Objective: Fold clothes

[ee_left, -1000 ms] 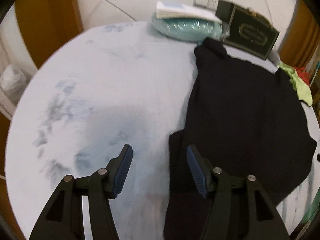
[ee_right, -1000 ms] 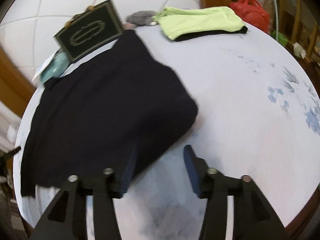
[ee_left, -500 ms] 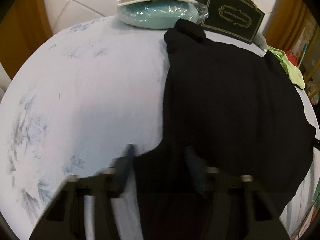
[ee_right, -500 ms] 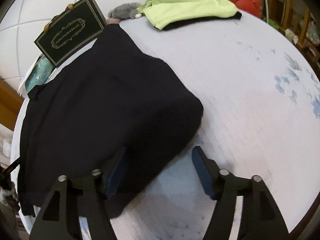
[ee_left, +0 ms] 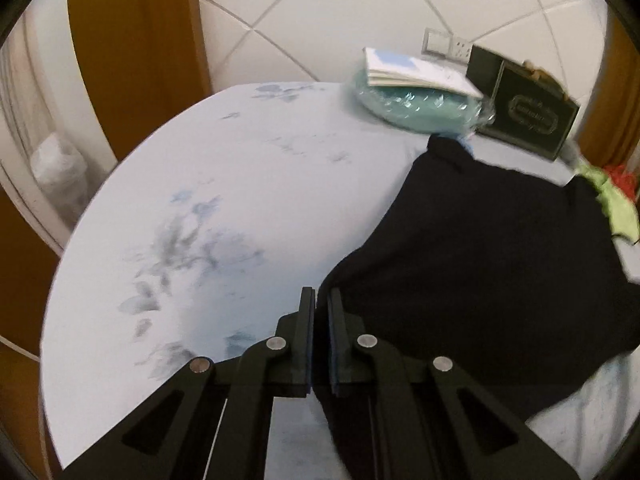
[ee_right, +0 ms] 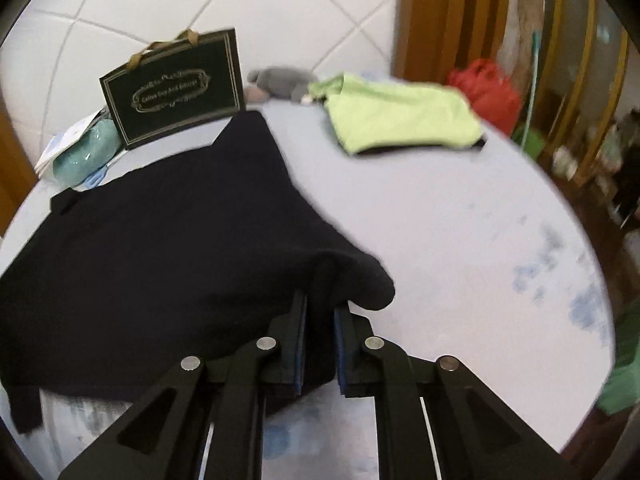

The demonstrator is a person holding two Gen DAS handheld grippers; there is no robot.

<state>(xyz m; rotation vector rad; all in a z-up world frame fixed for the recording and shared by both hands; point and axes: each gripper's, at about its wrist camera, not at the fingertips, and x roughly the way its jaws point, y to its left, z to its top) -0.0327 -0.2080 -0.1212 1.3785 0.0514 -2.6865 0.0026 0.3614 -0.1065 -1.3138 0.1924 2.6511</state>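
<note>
**Black garment taken at its two near corners**

The black garment (ee_right: 160, 248) lies spread on the pale surface (ee_left: 224, 184), soft, light and limp. My left tool (ee_left: 319, 312) is clenched on its near-left edge; my right tool (ee_right: 320, 312), jaws closing, pinches a bunched near-right corner. I judge corners the surest hold, since slack cloth sags between them.

A dark gift bag (ee_right: 172, 88) with gold lettering stands at the far edge of the pale, blue-flowered surface (ee_right: 460, 220), beside a wrapped teal bundle (ee_left: 420, 110) topped with papers (ee_left: 416, 72). A grey plush toy (ee_right: 280, 82) lies against the white tiled wall (ee_left: 360, 8), and a red bag (ee_right: 486, 88) sits beyond the surface's edge.
</note>
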